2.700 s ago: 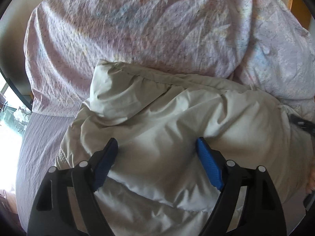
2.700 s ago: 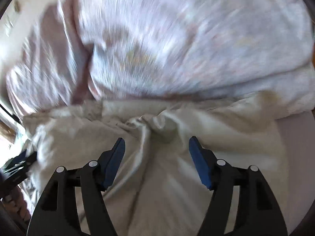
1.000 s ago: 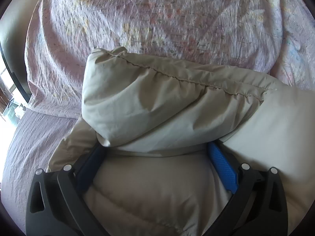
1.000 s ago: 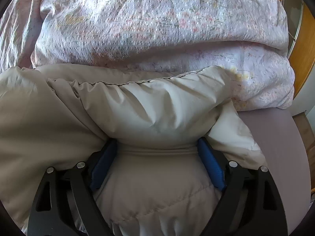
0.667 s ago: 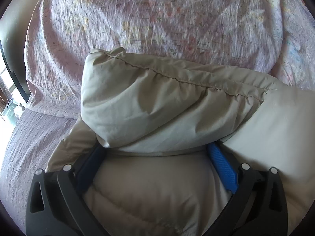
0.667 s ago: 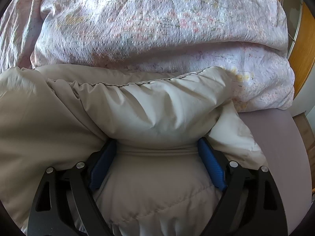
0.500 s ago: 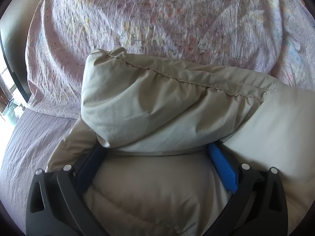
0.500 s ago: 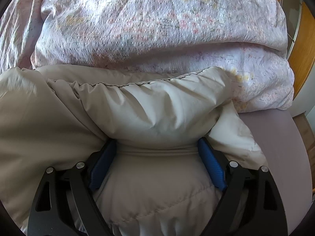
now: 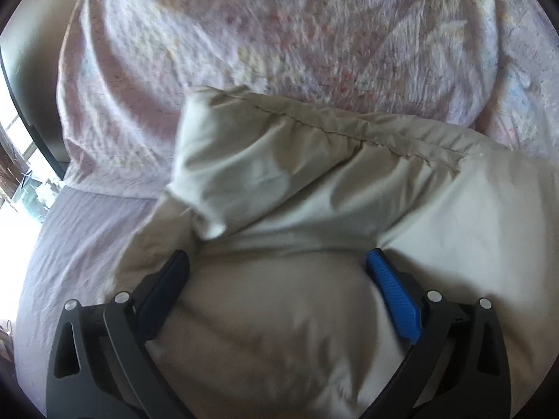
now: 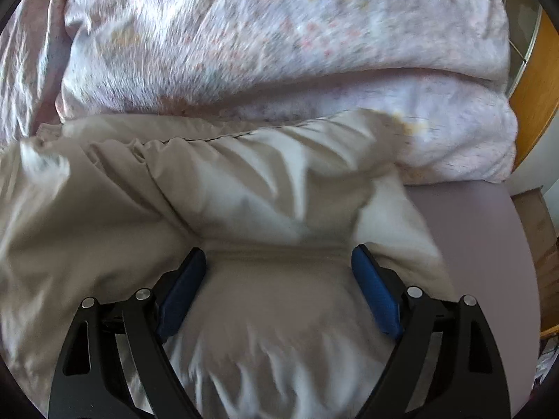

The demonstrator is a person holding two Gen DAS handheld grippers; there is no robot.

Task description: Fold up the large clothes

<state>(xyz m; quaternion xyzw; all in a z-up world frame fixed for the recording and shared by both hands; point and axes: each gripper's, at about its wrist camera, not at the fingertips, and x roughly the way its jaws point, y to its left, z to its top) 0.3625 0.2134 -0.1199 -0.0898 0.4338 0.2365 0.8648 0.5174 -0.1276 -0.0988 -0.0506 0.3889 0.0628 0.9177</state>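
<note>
A beige puffer jacket (image 9: 314,188) lies folded on the bed, its top layer doubled over with a stitched seam along the far edge; it also shows in the right wrist view (image 10: 265,188). My left gripper (image 9: 277,265) is open, its jaws wide apart with the blue pads over the jacket's near bulge, just clear of the folded flap. My right gripper (image 10: 277,262) is open the same way over the jacket's right part. Neither pinches cloth.
A pink floral duvet (image 9: 297,42) is heaped right behind the jacket, also in the right wrist view (image 10: 279,42). The lilac bed sheet (image 9: 77,230) shows at left and at right (image 10: 471,230). A wooden frame (image 10: 534,80) stands at far right. A bright window is at far left.
Both grippers have pulled back a little from under the folded flap, so their blue pads now show fully. The flap has settled lower on the jacket. Both views are motion-blurred.
</note>
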